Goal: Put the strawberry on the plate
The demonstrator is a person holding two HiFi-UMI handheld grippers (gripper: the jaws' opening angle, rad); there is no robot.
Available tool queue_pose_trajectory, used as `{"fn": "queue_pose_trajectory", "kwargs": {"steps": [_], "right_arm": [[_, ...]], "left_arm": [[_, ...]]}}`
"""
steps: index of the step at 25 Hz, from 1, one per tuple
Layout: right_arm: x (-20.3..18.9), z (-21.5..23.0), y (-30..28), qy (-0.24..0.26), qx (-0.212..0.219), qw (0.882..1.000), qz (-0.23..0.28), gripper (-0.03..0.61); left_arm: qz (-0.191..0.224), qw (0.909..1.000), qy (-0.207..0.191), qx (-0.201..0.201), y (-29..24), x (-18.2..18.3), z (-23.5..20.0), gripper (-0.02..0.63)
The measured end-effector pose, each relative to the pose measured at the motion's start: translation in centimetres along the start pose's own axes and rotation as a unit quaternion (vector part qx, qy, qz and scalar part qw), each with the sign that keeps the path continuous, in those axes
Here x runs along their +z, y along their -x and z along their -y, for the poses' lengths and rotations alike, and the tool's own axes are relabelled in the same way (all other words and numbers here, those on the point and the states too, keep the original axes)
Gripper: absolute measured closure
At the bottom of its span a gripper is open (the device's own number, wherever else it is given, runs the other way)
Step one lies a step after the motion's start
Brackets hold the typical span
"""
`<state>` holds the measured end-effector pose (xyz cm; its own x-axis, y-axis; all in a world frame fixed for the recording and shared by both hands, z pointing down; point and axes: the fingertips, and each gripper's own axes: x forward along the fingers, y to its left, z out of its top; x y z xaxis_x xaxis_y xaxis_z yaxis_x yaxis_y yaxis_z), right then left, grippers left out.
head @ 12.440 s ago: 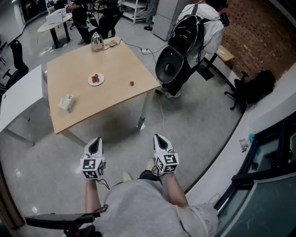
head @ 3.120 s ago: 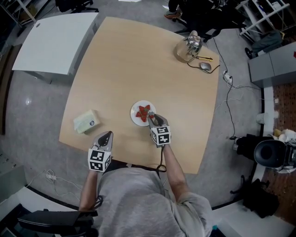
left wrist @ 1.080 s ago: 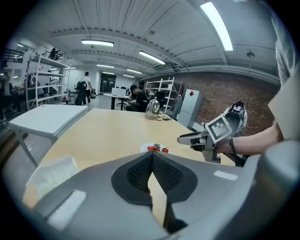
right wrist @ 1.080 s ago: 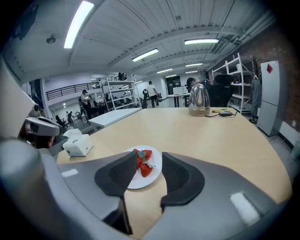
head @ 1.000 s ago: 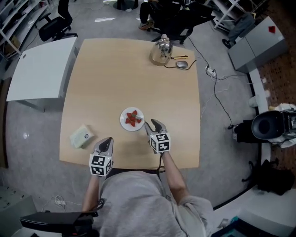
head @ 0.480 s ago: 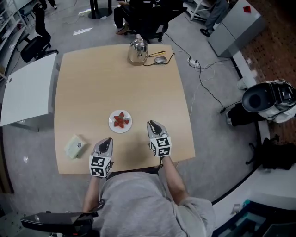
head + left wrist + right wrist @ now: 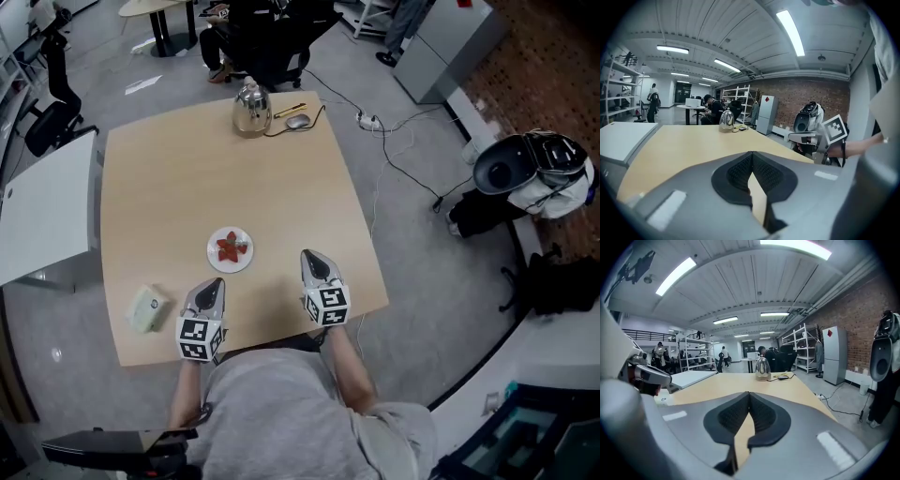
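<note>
Left tool and right tool empty over near tabletop edge.
Left jaws pressed together on nothing; right jaws just closed, nothing between. Beyond: strawberries on white plate; kettle at far edge.

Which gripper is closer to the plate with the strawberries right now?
Left. The left gripper is just below the plate in the head view; the right gripper is farther off to its right.
</note>
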<state>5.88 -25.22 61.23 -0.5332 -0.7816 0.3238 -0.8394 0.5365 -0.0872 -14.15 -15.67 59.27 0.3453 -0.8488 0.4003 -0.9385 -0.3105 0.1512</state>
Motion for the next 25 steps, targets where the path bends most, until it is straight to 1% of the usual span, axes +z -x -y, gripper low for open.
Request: {"fn": "queue_pose_trajectory", "kwargs": {"steps": [10, 19, 25], "right_arm": [[0.6, 0.7, 4.9, -0.018, -0.036, 0.999, 0.034, 0.571], [-0.2, 0.6, 8.0, -0.022, -0.055, 0.998, 0.035, 0.571], [-1.1, -0.3, 9.3, -0.027, -0.056, 0.998, 0.033, 0.572]], "left_arm": [[0.013, 0.9993, -0.025, -0.026, -0.2, 0.9, 2.0, 0.594], [0.021, 0.9987, -0.033, -0.033, 0.2, 1.5, 2.8, 0.594], [0.020, 0.9986, -0.033, -0.036, 0.4, 1.2, 3.0, 0.594]]}}
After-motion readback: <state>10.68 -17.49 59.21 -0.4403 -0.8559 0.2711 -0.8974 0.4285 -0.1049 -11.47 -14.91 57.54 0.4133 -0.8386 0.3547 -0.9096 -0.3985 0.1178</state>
